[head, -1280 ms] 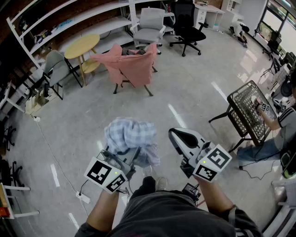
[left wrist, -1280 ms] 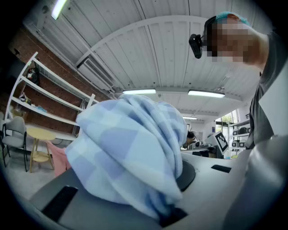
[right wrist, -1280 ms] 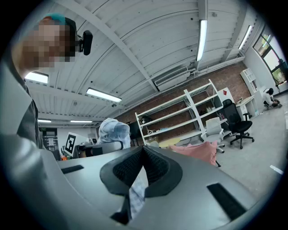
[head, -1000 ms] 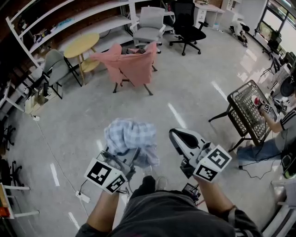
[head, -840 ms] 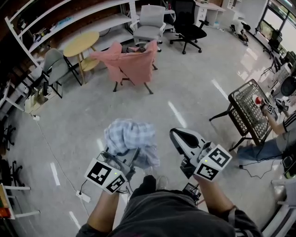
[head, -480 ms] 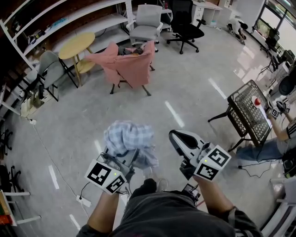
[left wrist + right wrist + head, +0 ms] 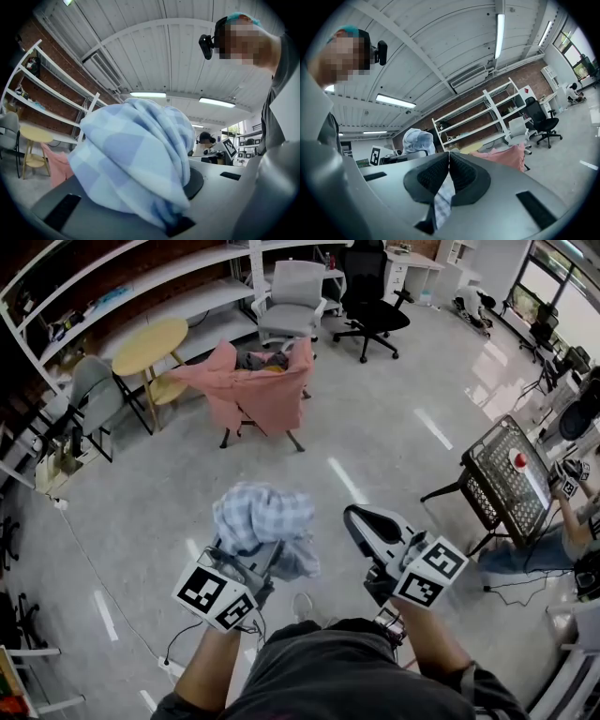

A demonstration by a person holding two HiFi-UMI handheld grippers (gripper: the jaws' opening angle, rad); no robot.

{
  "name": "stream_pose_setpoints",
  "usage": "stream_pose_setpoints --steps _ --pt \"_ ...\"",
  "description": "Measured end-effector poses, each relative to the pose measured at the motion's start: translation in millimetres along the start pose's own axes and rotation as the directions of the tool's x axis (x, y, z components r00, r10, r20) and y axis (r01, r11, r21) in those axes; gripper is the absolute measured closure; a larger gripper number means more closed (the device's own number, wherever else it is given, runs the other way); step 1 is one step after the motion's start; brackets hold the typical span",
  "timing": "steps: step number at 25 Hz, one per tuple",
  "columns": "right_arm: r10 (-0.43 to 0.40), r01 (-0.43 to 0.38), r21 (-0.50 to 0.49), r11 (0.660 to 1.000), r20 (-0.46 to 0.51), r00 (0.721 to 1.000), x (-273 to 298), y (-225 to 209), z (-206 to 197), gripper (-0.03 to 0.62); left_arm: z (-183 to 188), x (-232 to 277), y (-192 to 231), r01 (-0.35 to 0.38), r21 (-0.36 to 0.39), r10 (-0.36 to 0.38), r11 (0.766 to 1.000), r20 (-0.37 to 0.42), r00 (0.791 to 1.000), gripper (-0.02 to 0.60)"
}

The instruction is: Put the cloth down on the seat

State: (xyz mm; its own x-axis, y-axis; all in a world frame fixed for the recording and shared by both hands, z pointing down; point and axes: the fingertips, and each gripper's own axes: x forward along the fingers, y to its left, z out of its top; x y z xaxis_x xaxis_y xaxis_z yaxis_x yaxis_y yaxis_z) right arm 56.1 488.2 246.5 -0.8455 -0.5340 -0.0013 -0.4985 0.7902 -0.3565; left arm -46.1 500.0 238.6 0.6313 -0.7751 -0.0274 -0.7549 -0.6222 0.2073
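Note:
A blue-and-white checked cloth [image 7: 262, 521] is bunched in a mound over my left gripper [image 7: 253, 554], which is shut on it at waist height above the floor. In the left gripper view the cloth [image 7: 136, 159] fills the middle, pinched at its lower edge between the jaws of the left gripper [image 7: 177, 224]. My right gripper [image 7: 361, 521] hovers beside it with its tips together; in its own view the right gripper [image 7: 449, 157] shows a sliver of checked fabric in the slot behind the tips. A chair [image 7: 258, 390] draped in pink fabric stands far ahead.
A round yellow table [image 7: 150, 338], a grey chair [image 7: 291, 296] and a black office chair [image 7: 370, 306] stand near the white shelves at the back. A black mesh table [image 7: 511, 479] and a seated person [image 7: 577, 521] are at the right. A cable [image 7: 169, 662] lies on the floor.
The chairs and tables have slid slightly up and left in the head view. Both grippers and the cloth keep the same pose.

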Motion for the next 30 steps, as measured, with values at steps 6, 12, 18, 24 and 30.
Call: stream_pose_setpoints --steps 6,12,18,24,30 --pt "-0.006 0.006 -0.001 1.0 0.001 1.0 23 -6 6 0.579 10 10 23 0.014 0.008 -0.014 1.0 -0.005 1.0 0.495" --pt "-0.014 0.014 -0.001 1.0 0.007 1.0 49 -24 13 0.577 15 24 53 0.016 0.002 -0.016 1.0 -0.004 1.0 0.495" --pt "-0.015 0.015 0.02 1.0 0.007 1.0 73 -61 14 0.578 9 52 82 0.006 -0.002 -0.006 1.0 -0.023 1.0 0.495" --pt "0.004 -0.004 0.031 1.0 -0.001 1.0 106 -108 25 0.579 9 95 120 -0.012 -0.007 0.012 1.0 -0.034 0.999 0.495" --pt "0.026 -0.025 0.048 0.999 -0.028 0.999 139 -168 41 0.577 10 153 159 -0.037 -0.018 0.036 0.999 -0.045 0.998 0.495"
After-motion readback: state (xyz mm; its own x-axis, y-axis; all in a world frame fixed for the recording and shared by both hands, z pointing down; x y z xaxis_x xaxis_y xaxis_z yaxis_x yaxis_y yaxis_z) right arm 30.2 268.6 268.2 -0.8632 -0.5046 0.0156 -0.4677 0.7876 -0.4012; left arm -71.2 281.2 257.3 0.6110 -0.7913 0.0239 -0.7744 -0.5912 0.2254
